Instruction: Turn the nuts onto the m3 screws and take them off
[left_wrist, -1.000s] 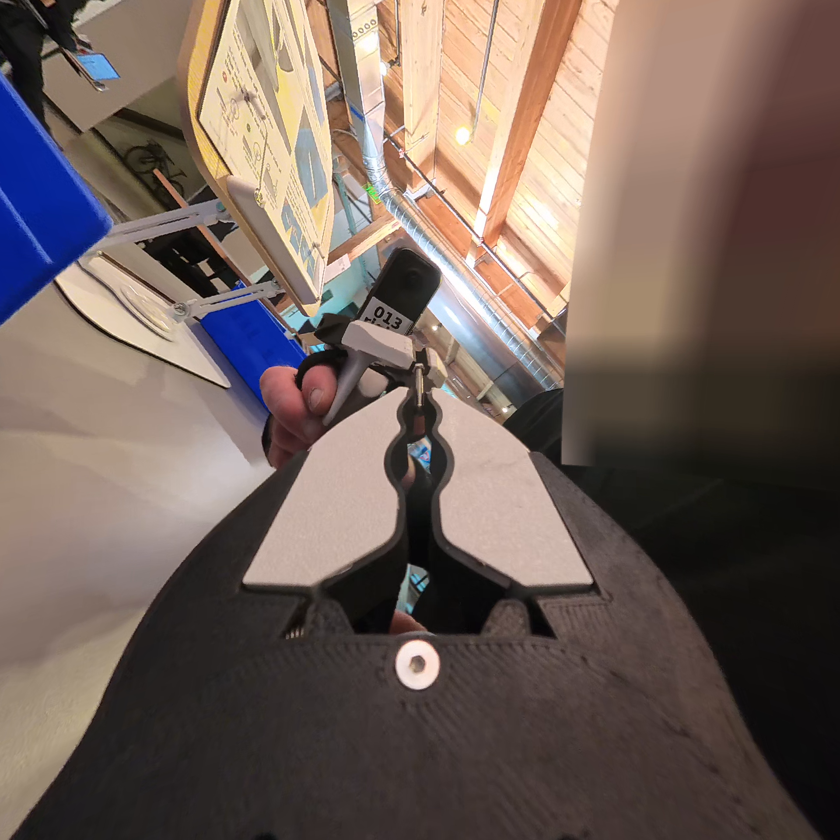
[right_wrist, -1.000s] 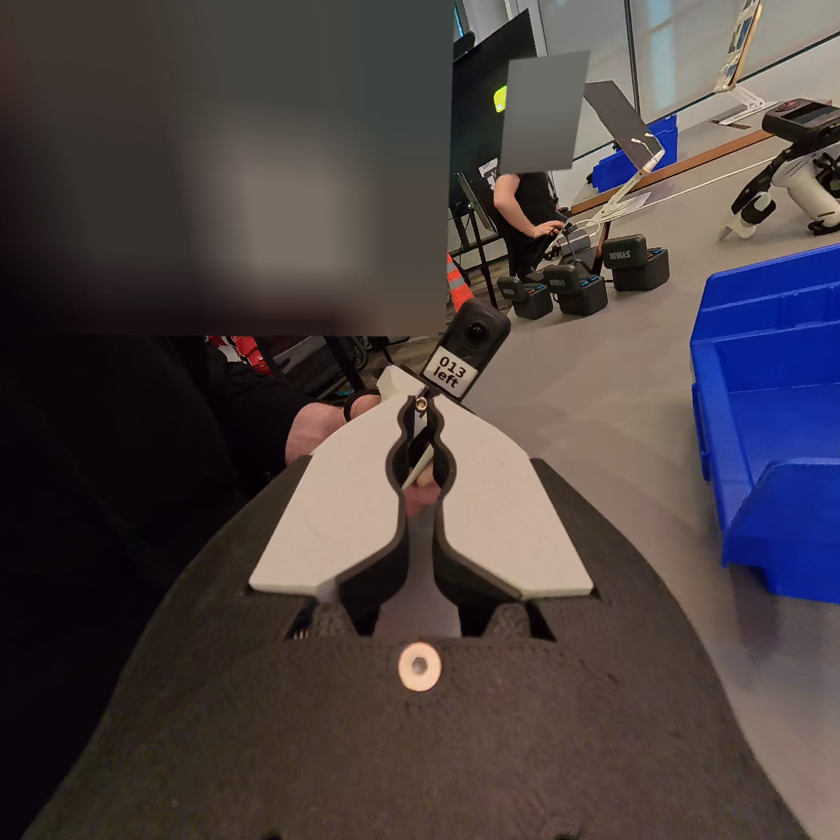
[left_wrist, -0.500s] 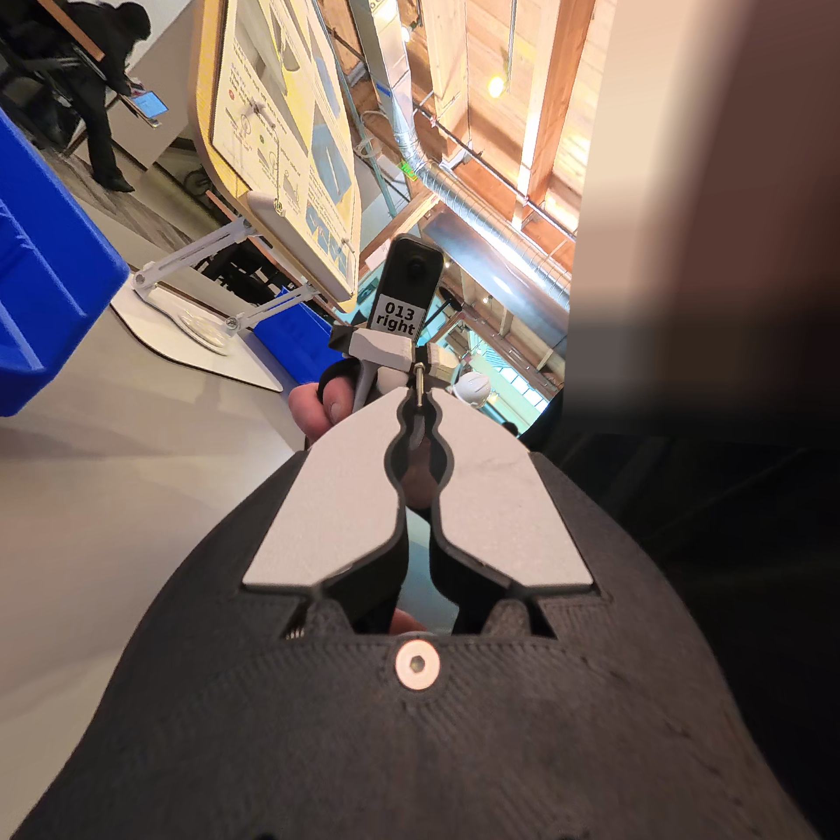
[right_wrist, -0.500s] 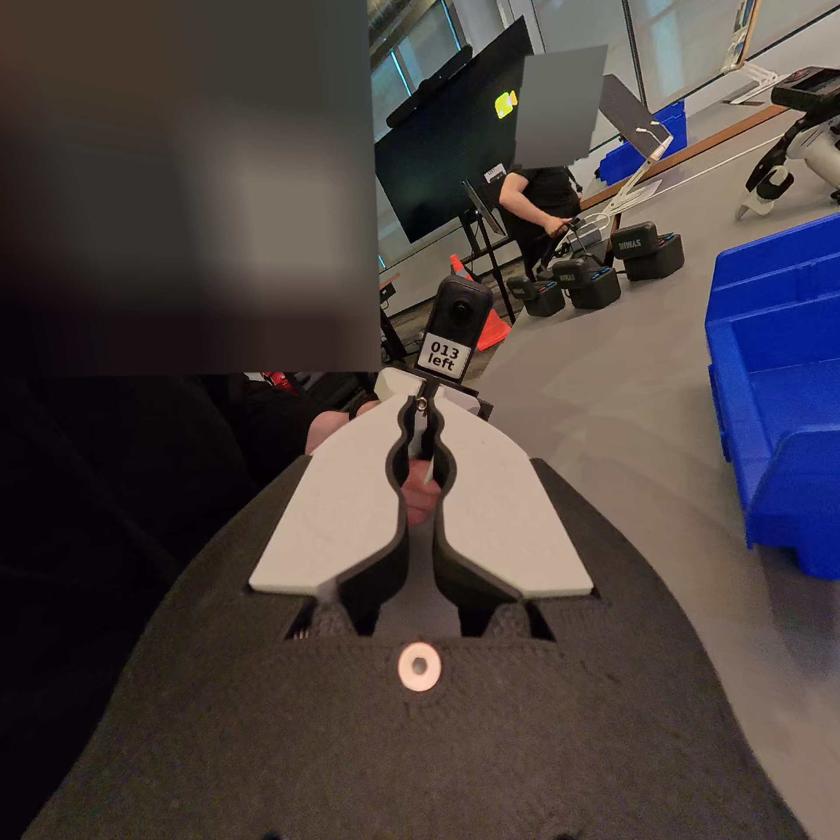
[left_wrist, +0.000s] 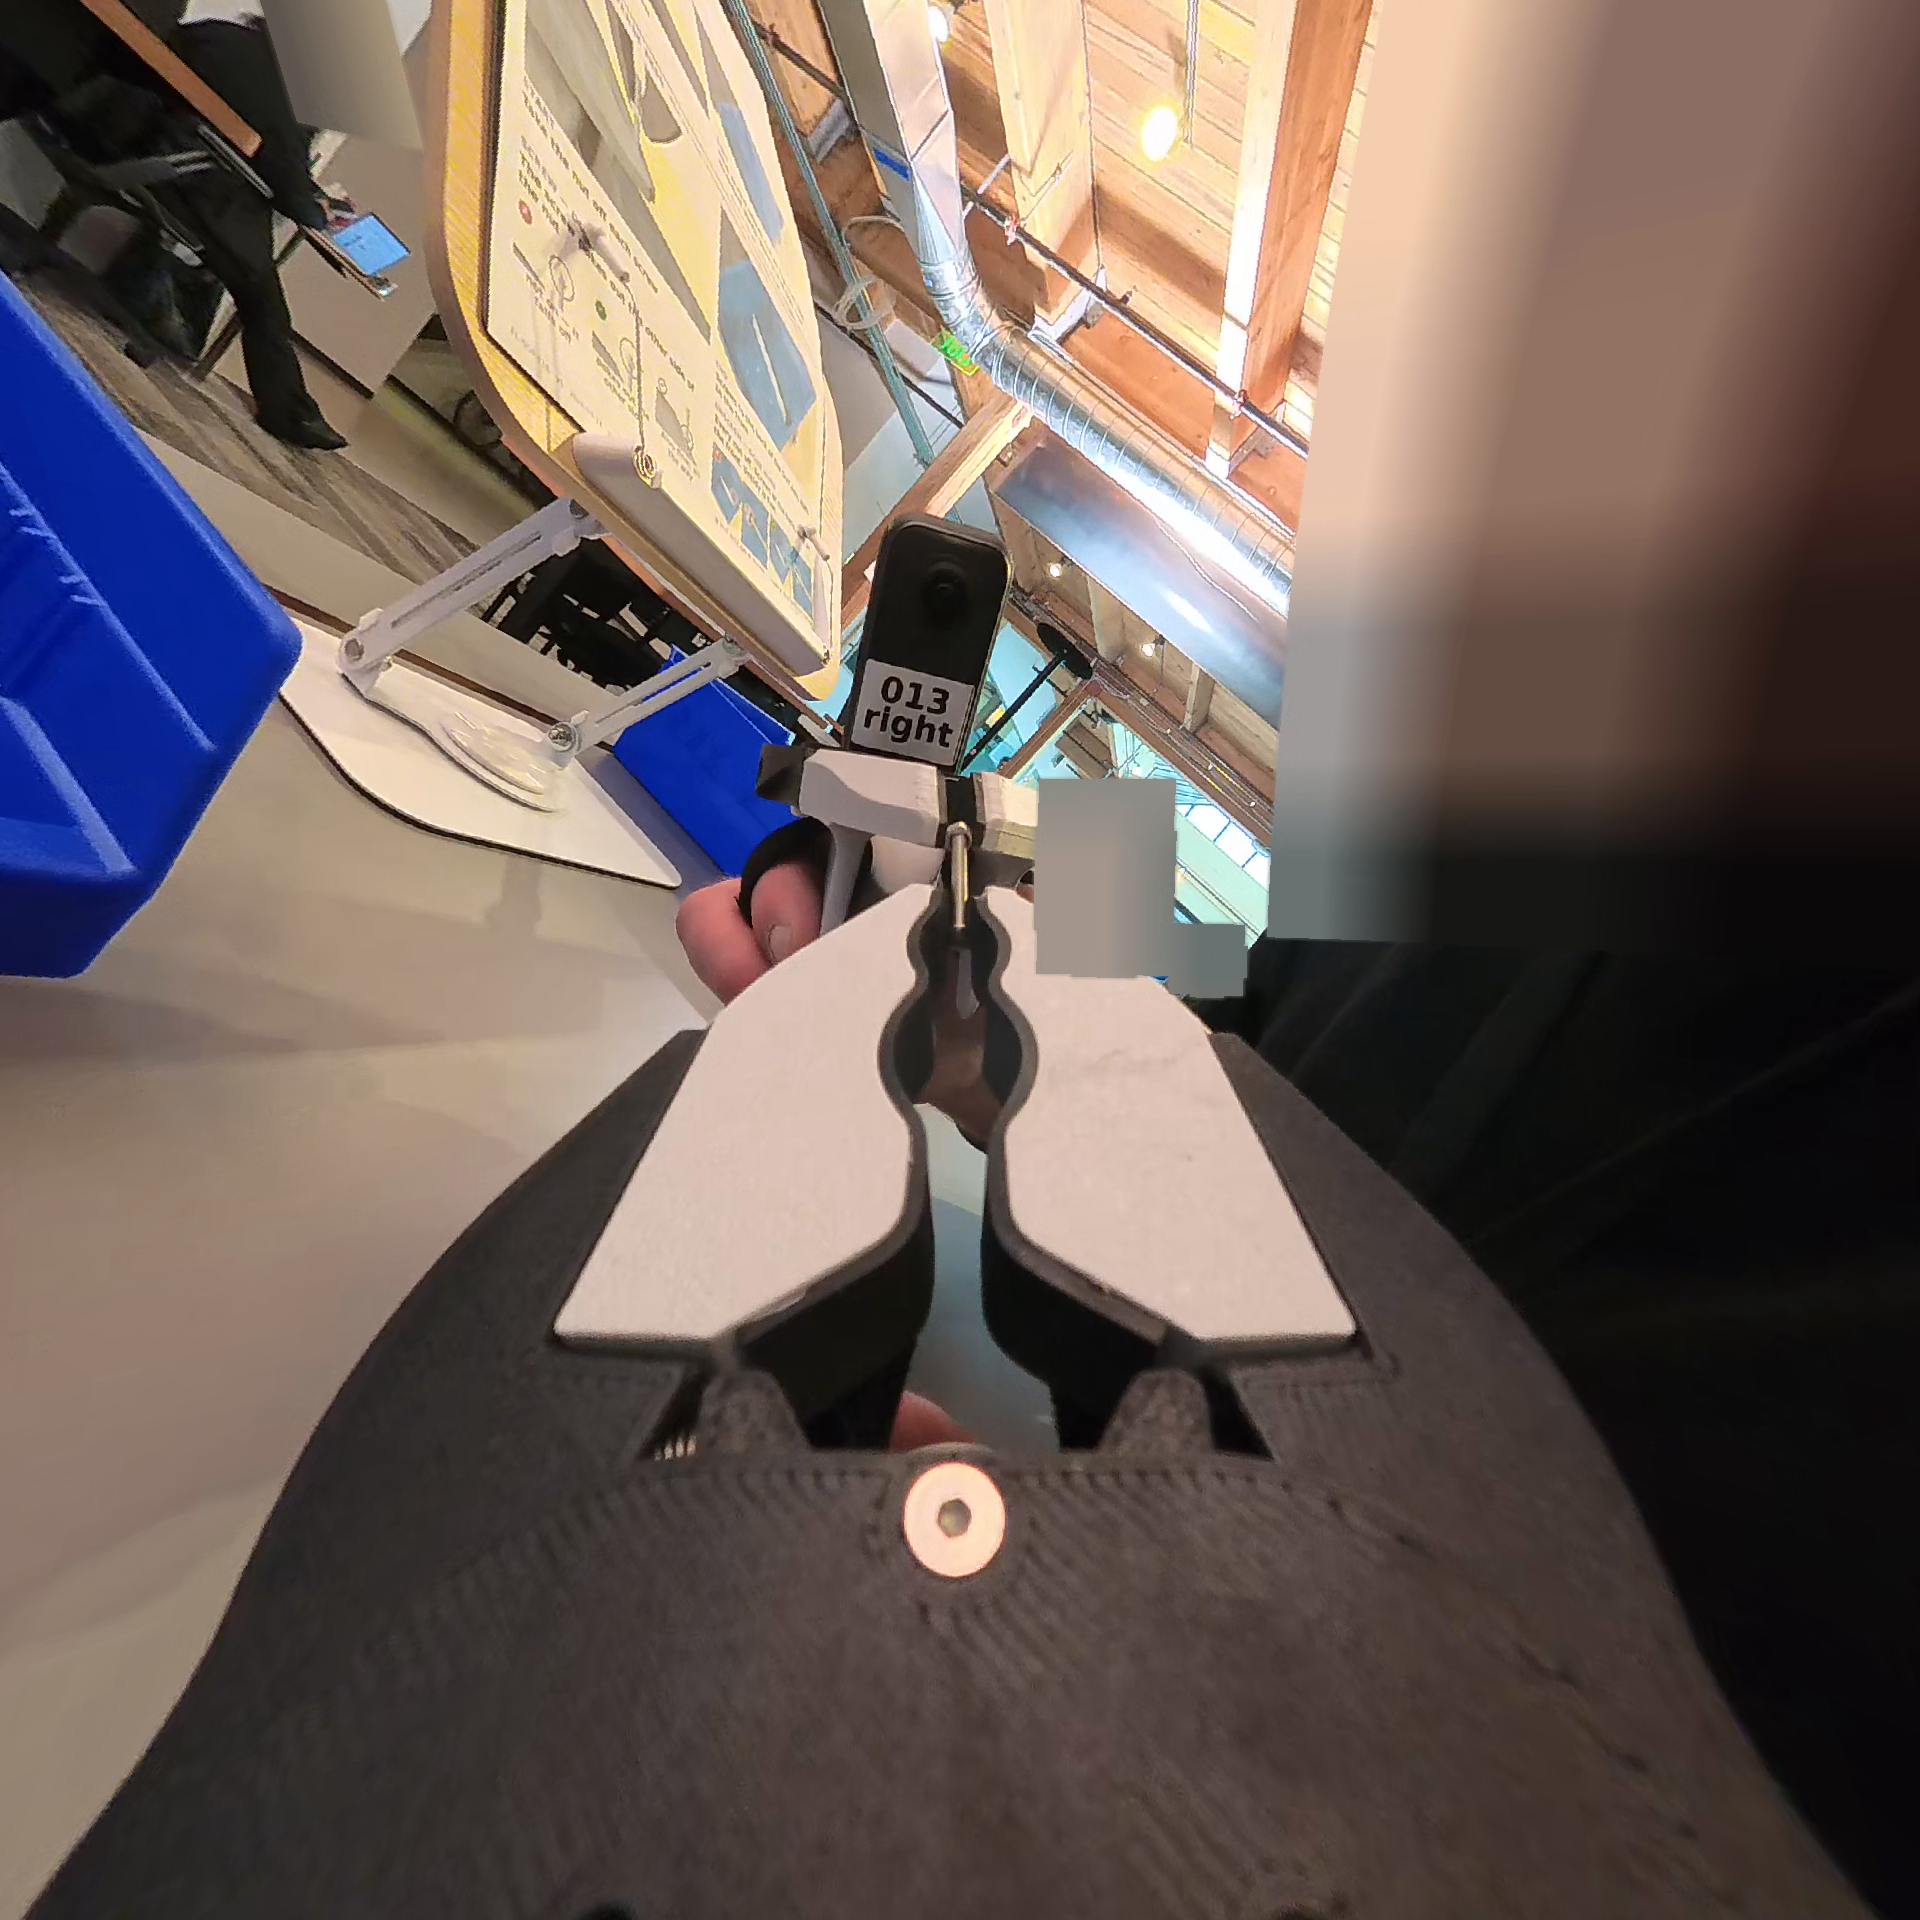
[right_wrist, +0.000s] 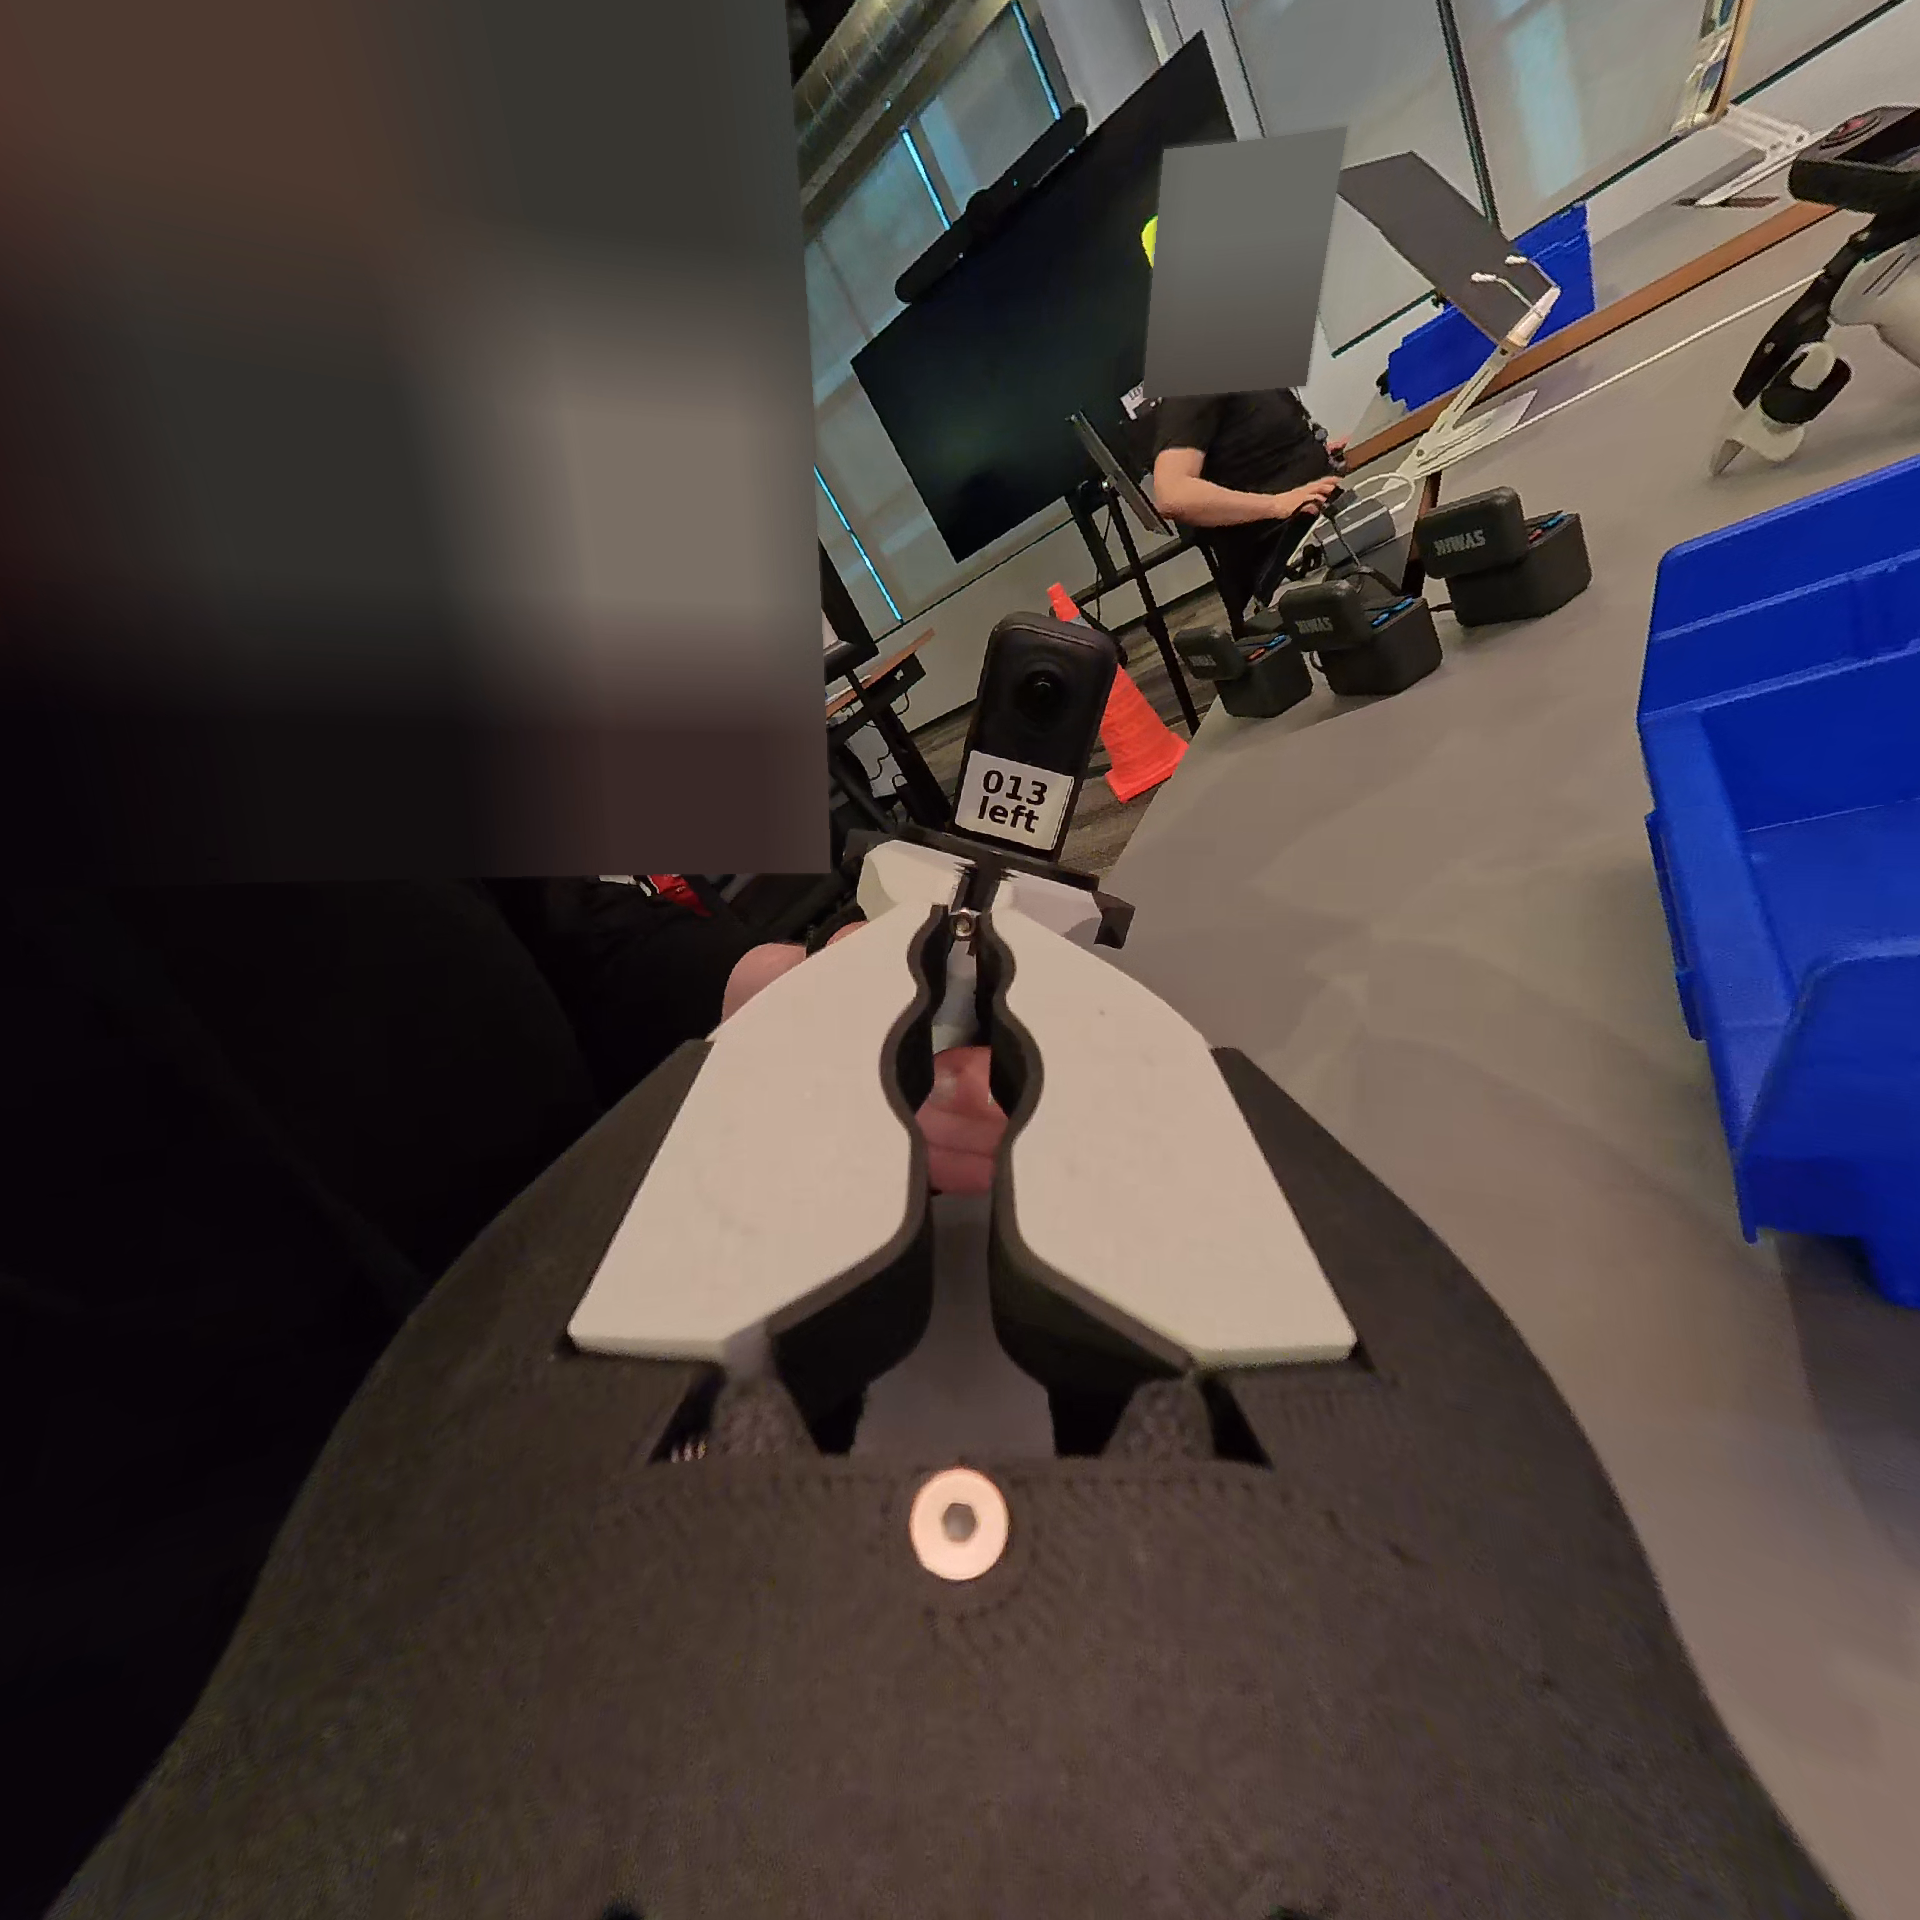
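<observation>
Left wrist view: my left gripper (left_wrist: 958, 920) has its fingers pinched almost together at the tips, clamped on the screw (left_wrist: 961, 871). The thin shaft sticks out past the tips, running straight ahead to the right gripper (left_wrist: 951, 805), which faces mine head-on. Its far end sits between that gripper's white fingers. I can't make out the nut here. A hand (left_wrist: 753, 925) shows just left of the tips, behind them. Blue bin (left_wrist: 125, 665) on the grey table (left_wrist: 260, 1091) well off to the left, with a sign on a white stand (left_wrist: 644, 301) behind it.

Right wrist view: my right gripper (right_wrist: 964, 916) is closed down narrow too, tips gripping a small metal piece, the nut (right_wrist: 965, 917), right at the very end of the fingers. Left gripper (right_wrist: 977, 878) is directly opposite, touching distance, its tips meeting mine at that piece. Blue bin (right_wrist: 1808, 831) sits far right on the table (right_wrist: 1403, 987).
</observation>
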